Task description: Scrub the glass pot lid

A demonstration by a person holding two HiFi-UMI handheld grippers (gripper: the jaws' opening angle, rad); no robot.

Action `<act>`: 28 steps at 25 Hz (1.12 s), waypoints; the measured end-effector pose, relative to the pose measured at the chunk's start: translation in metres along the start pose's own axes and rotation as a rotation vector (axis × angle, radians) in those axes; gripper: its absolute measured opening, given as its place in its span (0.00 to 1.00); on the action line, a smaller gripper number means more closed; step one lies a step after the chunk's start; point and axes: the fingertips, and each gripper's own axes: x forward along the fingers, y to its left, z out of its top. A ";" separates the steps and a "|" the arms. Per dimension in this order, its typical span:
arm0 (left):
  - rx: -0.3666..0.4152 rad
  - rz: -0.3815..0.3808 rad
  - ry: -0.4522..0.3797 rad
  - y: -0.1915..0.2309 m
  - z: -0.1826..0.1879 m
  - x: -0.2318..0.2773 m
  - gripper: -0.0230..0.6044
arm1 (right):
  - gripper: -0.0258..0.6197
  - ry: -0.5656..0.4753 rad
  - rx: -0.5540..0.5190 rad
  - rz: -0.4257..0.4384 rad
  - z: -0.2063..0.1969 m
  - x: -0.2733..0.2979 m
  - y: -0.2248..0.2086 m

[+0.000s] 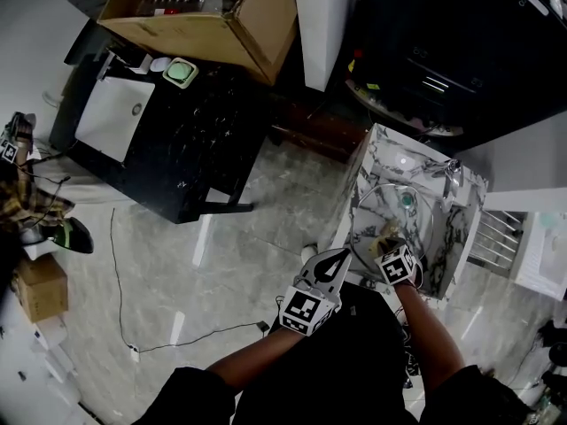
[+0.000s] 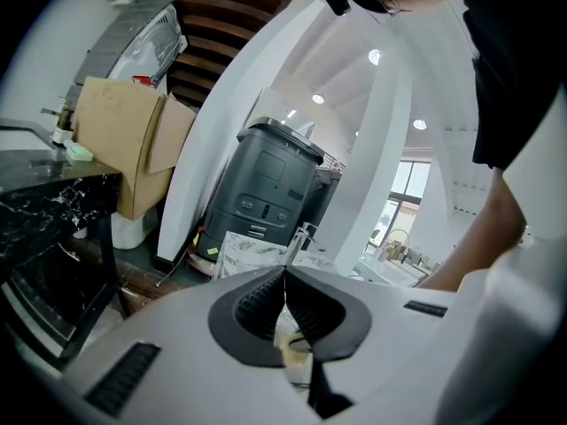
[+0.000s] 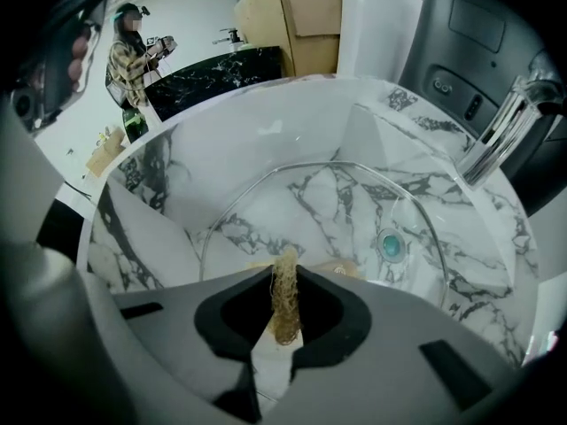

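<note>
Head view: your right claw point(image 1: 388, 235) is down inside the marble sink point(image 1: 381, 140), over the glass pot lid point(image 1: 376, 204) that lies in the basin. Your left claw point(image 1: 339, 257) hangs just outside the sink's near edge.

Left gripper view: left claw point(image 2: 284, 273), tips pressed together, pointing toward the sink.

Right gripper view: right claw point(image 3: 285, 277) clamped on a tan fibre scrubber point(image 3: 284, 304). The glass pot lid point(image 3: 328, 197) fills the sink floor, its teal knob point(image 3: 388, 244) on the faucet point(image 3: 500, 127) side. You cannot tell whether the scrubber touches the glass.
</note>
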 end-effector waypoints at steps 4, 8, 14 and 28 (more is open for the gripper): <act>0.005 -0.002 -0.010 0.005 0.000 -0.005 0.06 | 0.14 -0.109 0.082 -0.054 0.011 -0.027 -0.006; 0.014 0.021 -0.034 0.010 0.010 -0.006 0.06 | 0.14 -0.231 0.145 -0.131 0.025 -0.069 -0.013; 0.070 -0.005 -0.079 -0.006 0.034 -0.012 0.06 | 0.14 -0.461 0.291 -0.256 0.040 -0.155 -0.010; 0.170 -0.049 -0.058 -0.109 0.044 -0.055 0.06 | 0.14 -0.857 0.474 -0.404 -0.004 -0.347 0.047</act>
